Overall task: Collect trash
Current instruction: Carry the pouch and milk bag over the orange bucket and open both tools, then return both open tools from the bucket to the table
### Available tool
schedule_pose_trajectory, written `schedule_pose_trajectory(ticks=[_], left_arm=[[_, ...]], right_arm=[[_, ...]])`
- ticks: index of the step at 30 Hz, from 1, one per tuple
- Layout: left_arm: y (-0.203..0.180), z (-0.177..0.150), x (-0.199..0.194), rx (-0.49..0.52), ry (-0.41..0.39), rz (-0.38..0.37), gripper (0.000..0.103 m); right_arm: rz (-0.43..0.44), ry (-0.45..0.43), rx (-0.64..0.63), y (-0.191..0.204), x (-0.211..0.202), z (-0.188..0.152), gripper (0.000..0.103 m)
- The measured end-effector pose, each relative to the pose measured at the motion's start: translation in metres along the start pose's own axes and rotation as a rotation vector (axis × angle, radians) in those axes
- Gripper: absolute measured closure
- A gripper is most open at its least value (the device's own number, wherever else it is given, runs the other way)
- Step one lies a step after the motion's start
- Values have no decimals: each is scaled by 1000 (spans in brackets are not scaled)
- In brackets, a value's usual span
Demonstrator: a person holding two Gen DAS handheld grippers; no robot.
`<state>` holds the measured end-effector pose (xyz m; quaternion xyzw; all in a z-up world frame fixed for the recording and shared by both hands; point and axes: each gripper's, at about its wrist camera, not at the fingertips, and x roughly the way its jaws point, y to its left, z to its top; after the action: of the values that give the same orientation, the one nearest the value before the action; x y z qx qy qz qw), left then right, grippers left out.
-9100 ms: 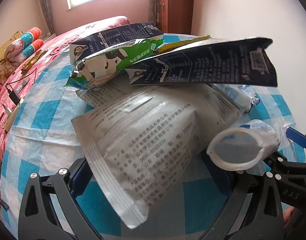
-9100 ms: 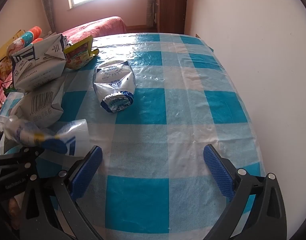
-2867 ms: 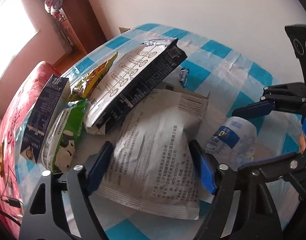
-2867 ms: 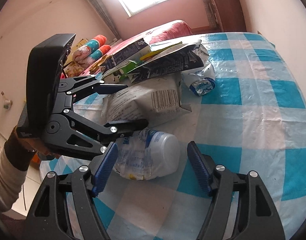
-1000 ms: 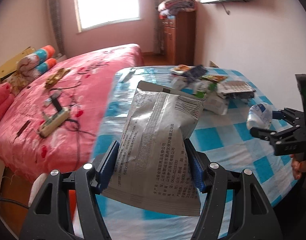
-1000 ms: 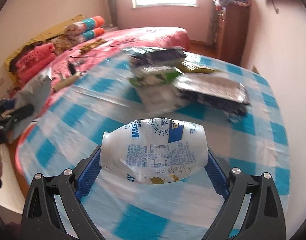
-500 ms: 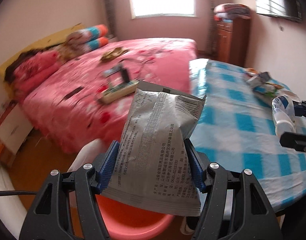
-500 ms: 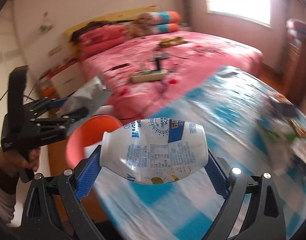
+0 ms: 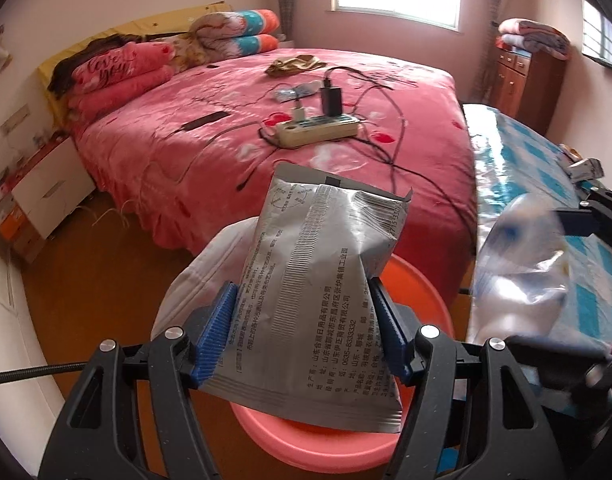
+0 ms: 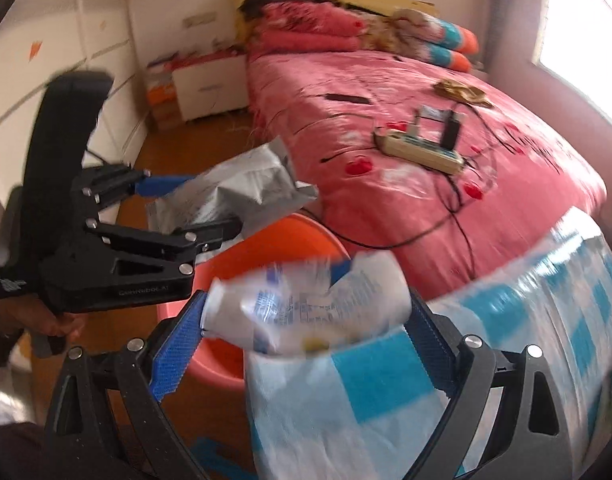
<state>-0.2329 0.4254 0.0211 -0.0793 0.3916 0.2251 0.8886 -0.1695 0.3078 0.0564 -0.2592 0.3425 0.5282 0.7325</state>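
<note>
Left wrist view:
Left gripper (image 9: pixel 306 332): clamped on the grey pouch (image 9: pixel 318 292), blue pads pressing both sides.
Grey pouch: held above the orange basin (image 9: pixel 422 300), in front of the pink bed (image 9: pixel 265 120).

Right wrist view:
Right gripper (image 10: pixel 306 320): grasping the crushed white bottle (image 10: pixel 306 304) between its pads.
Crushed white bottle: blurred, at the checked tablecloth (image 10: pixel 386 392) edge, beside the orange basin (image 10: pixel 221 276).
</note>
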Motion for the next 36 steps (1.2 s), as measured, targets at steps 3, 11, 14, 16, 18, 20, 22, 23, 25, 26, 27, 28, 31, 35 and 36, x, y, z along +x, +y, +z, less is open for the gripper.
schedule_pose_trajectory(ticks=[3, 11, 14, 16, 18, 20, 22, 23, 25, 26, 27, 28, 31, 35, 36], left_arm=[[6, -5, 2, -8, -10, 14, 34], [9, -6, -2, -18, -77, 22, 23], [8, -6, -4, -39, -75, 5, 23], [5, -6, -6, -46, -76, 11, 23], [1, -5, -10, -48, -83, 14, 23], [-2, -5, -15, -55, -98, 15, 23], [-5, -3, -22, -53, -119, 5, 23], [-9, -1, -25, -45, -128, 15, 23], [-19, 2, -30, -22, -131, 25, 23], [-23, 4, -33, -14, -132, 32, 23], [-29, 6, -37, -6, -139, 46, 23], [-33, 8, -39, -1, -145, 50, 23], [-46, 15, -45, 5, -139, 47, 23], [-65, 20, -52, 25, -155, 52, 23], [-70, 21, -54, 33, -162, 49, 23]], right_arm=[[-7, 1, -47, 9, 15, 0, 7], [0, -62, 68, -14, 0, -9, 7], [-3, -83, 147, -30, -15, -20, 7], [-9, -92, 199, -42, -23, -30, 7], [-12, -116, 253, -54, -33, -40, 7], [-15, -150, 305, -64, -45, -49, 7], [-2, -189, 365, -76, -57, -59, 7], [4, -204, 387, -80, -62, -63, 7], [5, -235, 425, -88, -74, -71, 6], [4, -258, 439, -92, -81, -76, 6], [2, -280, 451, -94, -88, -81, 5], [-5, -307, 466, -97, -96, -88, 5], [-32, -356, 497, -106, -112, -102, 5], [-52, -397, 561, -120, -125, -122, 5], [-57, -408, 584, -125, -129, -129, 5]])
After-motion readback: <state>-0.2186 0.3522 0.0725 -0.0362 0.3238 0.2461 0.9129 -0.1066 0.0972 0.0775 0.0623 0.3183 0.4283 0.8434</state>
